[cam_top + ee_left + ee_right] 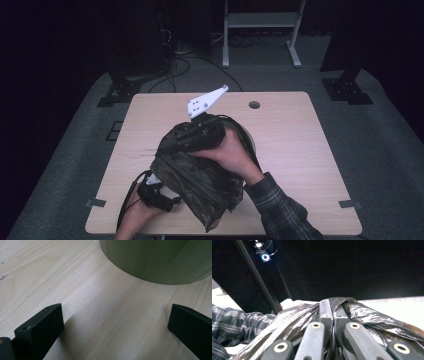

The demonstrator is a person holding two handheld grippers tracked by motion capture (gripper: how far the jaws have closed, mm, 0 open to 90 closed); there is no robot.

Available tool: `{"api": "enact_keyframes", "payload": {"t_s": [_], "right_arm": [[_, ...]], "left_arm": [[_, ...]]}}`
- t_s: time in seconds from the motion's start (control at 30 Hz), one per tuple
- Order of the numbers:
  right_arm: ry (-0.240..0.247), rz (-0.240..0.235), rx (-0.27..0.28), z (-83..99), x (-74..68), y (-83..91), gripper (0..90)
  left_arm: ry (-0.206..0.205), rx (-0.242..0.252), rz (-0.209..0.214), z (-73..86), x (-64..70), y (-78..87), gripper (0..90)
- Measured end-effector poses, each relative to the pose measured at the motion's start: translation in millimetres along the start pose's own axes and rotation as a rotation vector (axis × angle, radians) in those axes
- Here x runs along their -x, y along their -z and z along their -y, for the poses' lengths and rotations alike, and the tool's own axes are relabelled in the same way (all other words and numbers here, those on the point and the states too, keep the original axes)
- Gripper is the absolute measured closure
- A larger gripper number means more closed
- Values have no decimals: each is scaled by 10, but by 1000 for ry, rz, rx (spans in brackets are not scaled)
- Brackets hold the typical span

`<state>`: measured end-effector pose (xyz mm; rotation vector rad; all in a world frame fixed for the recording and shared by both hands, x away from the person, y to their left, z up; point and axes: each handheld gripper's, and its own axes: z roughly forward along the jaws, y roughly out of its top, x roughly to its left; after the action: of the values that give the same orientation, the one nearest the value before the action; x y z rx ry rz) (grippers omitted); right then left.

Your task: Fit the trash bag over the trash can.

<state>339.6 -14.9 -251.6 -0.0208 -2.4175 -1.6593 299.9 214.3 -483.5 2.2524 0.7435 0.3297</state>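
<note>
Right gripper clenched on the black bag at table centre, left gripper released at seven o'clock; thin film may tear or slip under pull.

From above, the black bag drapes over my right gripper, hiding its jaws, and covers most of the pale round bin beyond my left fingers, whose top the left gripper view cuts off.
</note>
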Motion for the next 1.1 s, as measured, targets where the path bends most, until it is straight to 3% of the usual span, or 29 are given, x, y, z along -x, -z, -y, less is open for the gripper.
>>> {"api": "enact_keyframes", "payload": {"t_s": [0.23, 0.47, 0.73, 0.97, 1.1], "right_arm": [[-74, 107, -21, 181, 77, 316, 880], [-91, 211, -34, 324, 98, 627, 874], [-103, 382, -96, 510, 179, 932, 866], [-122, 455, -135, 646, 343, 1029, 834], [-131, 460, -119, 706, 391, 1014, 703]], "left_arm": [[-1, -1, 1, 0, -2, 1, 0], [-3, -2, 2, 0, -3, 2, 0], [-3, -2, 3, 0, -3, 2, 0], [-2, -2, 2, 0, -3, 2, 0], [-2, -2, 2, 0, -3, 2, 0]]}}
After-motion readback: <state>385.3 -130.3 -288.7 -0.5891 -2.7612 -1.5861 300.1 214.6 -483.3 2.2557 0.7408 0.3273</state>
